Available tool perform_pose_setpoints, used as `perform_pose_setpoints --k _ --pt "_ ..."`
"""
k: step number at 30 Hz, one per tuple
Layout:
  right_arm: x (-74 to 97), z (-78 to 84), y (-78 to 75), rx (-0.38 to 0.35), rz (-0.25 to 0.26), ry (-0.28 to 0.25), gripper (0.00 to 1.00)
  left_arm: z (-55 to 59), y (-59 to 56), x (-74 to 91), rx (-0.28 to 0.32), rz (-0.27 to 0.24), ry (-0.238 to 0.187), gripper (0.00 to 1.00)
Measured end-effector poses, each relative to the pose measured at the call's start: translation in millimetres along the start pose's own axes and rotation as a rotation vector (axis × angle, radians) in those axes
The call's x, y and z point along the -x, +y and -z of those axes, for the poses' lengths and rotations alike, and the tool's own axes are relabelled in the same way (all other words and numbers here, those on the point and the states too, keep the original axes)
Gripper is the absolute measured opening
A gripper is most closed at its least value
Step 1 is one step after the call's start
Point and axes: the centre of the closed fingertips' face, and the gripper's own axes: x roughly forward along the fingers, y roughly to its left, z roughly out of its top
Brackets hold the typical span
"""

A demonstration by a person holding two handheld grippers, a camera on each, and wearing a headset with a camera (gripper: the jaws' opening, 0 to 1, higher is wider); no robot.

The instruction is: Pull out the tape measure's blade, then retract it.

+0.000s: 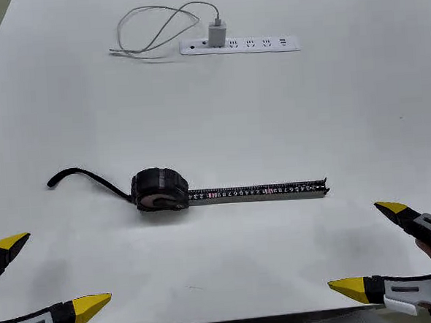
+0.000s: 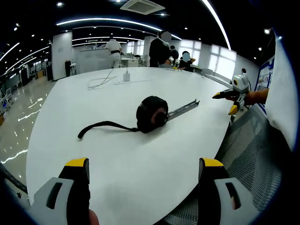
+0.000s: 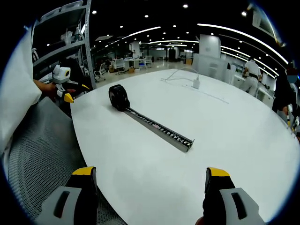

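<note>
Since the blade [image 1: 257, 192] lies pulled out of the tape [image 1: 159, 190] on the table [image 1: 270, 99], only retraction remains; left gripper [image 1: 66, 267] and right gripper [image 1: 354, 244] gape empty, well short of it.

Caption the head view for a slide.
Tape measure on white table, blade extended; left gripper and right gripper open, touching nothing.

Head view overhead; gripper views low, from opposite sides, share the tape measure [image 2: 152, 114]
</note>
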Motion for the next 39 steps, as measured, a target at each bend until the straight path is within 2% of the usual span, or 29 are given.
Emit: perform_pose_setpoints --k 5,9,25,35,39 --pt "-0.2 -1.2 0.1 -0.006 0.005 -0.007 0.95 -6.2 -0.3 -3.0 0.011 -0.004 -0.022 0.95" --pt "0.4 -2.7 0.0 -0.011 0.009 -0.015 0.95 -8.5 -4.3 -5.7 0.000 0.006 -0.023 0.95" --pt "0.3 -0.6 0.2 -0.022 0.003 -0.011 0.96 -4.8 -3.0 -1.0 0.016 0.007 -0.011 0.95" --pt "0.9 -1.1 0.1 -0.019 0.006 -0.012 0.95 -6.1 -4.9 -2.9 0.011 0.008 -0.009 0.95" --pt "0.8 -1.1 1.3 -0.018 0.003 -0.009 0.95 -9.0 -6.5 -6.0 0.026 0.004 -0.020 0.95"
